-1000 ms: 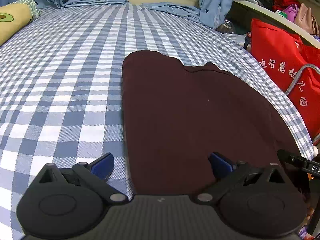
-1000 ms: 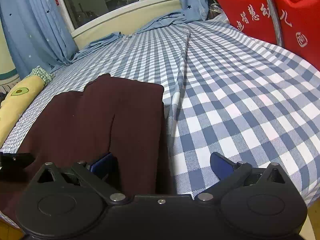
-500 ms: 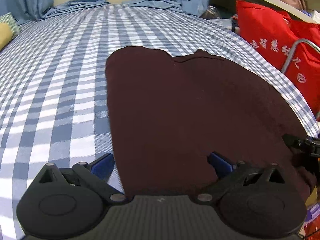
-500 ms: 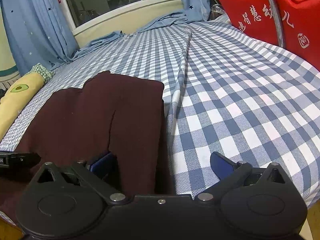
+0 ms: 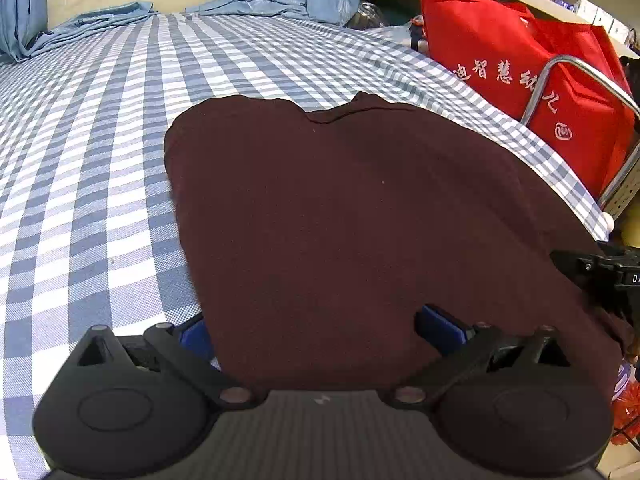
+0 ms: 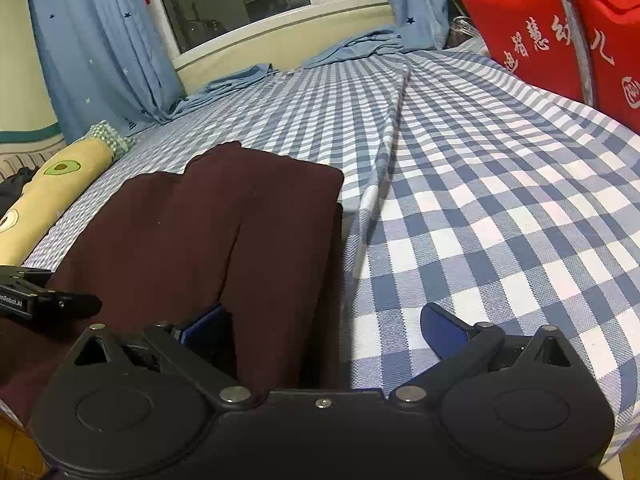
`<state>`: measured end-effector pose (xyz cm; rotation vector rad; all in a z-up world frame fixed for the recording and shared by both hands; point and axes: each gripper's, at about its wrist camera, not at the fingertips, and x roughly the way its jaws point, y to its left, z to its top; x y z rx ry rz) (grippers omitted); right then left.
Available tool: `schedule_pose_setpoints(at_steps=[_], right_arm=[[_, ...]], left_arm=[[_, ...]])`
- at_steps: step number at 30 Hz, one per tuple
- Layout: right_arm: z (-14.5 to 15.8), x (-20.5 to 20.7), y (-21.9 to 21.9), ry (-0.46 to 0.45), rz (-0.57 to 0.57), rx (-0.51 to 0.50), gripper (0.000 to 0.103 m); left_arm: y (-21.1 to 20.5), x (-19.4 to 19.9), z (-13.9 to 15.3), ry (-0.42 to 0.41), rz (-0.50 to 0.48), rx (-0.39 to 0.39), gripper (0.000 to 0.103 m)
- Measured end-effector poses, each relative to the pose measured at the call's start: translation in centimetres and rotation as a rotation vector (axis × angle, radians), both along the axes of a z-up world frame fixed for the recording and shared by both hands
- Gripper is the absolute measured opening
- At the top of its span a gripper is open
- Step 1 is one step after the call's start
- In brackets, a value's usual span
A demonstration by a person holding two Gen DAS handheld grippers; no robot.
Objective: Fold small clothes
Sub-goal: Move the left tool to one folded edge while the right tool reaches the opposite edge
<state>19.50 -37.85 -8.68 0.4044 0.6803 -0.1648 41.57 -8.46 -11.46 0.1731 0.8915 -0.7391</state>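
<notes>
A dark maroon garment (image 5: pixel 352 216) lies flat on the blue-and-white checked bed sheet (image 5: pixel 88 168); it also shows in the right wrist view (image 6: pixel 200 240), partly folded. My left gripper (image 5: pixel 320 328) is open, its jaws spread wide over the garment's near hem. My right gripper (image 6: pixel 320 328) is open too, straddling the garment's near right edge, its left fingertip (image 6: pixel 204 322) against the cloth. Each gripper shows at the edge of the other's view.
A red bag with white characters (image 5: pixel 532 92) and a metal bar (image 5: pixel 560 68) stand right of the bed. A yellow avocado-print pillow (image 6: pixel 48 188) lies at the left. Blue curtains (image 6: pixel 100 44) and a window ledge are at the far end.
The left gripper has moved right and closer over the garment's hem. The right gripper has shifted only slightly. Both stay open.
</notes>
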Motion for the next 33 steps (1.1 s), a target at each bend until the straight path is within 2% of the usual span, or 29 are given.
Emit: schedule_pose_setpoints(at_steps=[2, 6, 9, 12, 17, 23, 26, 28, 30, 33], right_arm=[[0.1, -0.1, 0.0, -0.003, 0.005, 0.021, 0.097], [0.7, -0.5, 0.3, -0.009, 0.054, 0.089, 0.081], [0.5, -0.5, -0.4, -0.015, 0.08, 0.161, 0.074], [0.3, -0.4, -1.0, -0.024, 0.088, 0.208, 0.074], [0.3, -0.2, -0.8, -0.033, 0.087, 0.174, 0.071], [0.4, -0.5, 0.3, -0.037, 0.057, 0.139, 0.062], [0.8, -0.6, 1.1, -0.033, 0.037, 0.135, 0.053], [1.3, -0.6, 1.9, -0.033, 0.041, 0.129, 0.035], [2.0, -0.5, 3.2, -0.033, 0.045, 0.075, 0.027], [2.8, -0.4, 5.2, -0.034, 0.041, -0.036, 0.021]], left_arm=[[0.0, 0.0, 0.0, -0.001, 0.0, 0.0, 0.103], [-0.1, -0.1, 0.1, -0.002, 0.003, 0.006, 0.103], [0.0, -0.2, 0.0, -0.002, 0.003, 0.001, 0.103], [0.1, -0.2, 0.0, -0.003, 0.002, -0.003, 0.103], [0.1, -0.1, -0.1, -0.003, 0.002, -0.005, 0.103], [0.0, -0.3, -0.3, -0.012, 0.021, -0.006, 0.103], [0.0, -0.5, -0.3, -0.015, 0.034, -0.009, 0.103], [0.1, -0.6, -0.3, -0.017, 0.043, -0.018, 0.102], [0.2, -0.6, -0.2, -0.012, 0.052, -0.024, 0.1], [0.1, -1.0, 0.1, -0.008, 0.047, -0.021, 0.091]])
